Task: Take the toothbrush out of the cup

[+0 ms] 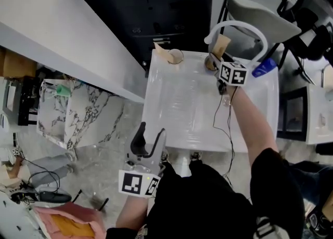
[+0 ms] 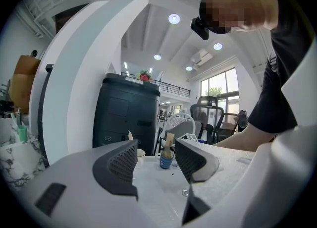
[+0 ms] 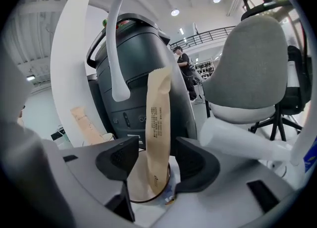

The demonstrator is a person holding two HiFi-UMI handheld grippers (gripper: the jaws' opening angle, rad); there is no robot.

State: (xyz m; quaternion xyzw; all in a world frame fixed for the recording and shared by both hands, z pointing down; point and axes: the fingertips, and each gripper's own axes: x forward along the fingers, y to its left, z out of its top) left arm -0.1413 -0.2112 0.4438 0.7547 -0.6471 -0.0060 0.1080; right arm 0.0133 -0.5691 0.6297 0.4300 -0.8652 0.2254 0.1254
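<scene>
I have open room across the middle of the bench (image 1: 182, 113), from its near edge up to the far one. There the right gripper's (image 3: 156, 148) jaws stand apart on either side of the wrapped toothbrush (image 3: 158, 108) in the right cup (image 3: 132, 198), with a gap at each pad. A white chair arm (image 1: 244, 26) arcs close overhead. A dark cabinet (image 1: 151, 4) walls the far side. The left cup (image 1: 176, 56) stands well apart.

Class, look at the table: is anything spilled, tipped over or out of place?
Nothing stands out. The cup by the right gripper and the second cup stand upright on the table, each holding a paper-wrapped toothbrush. No spill shows.
</scene>
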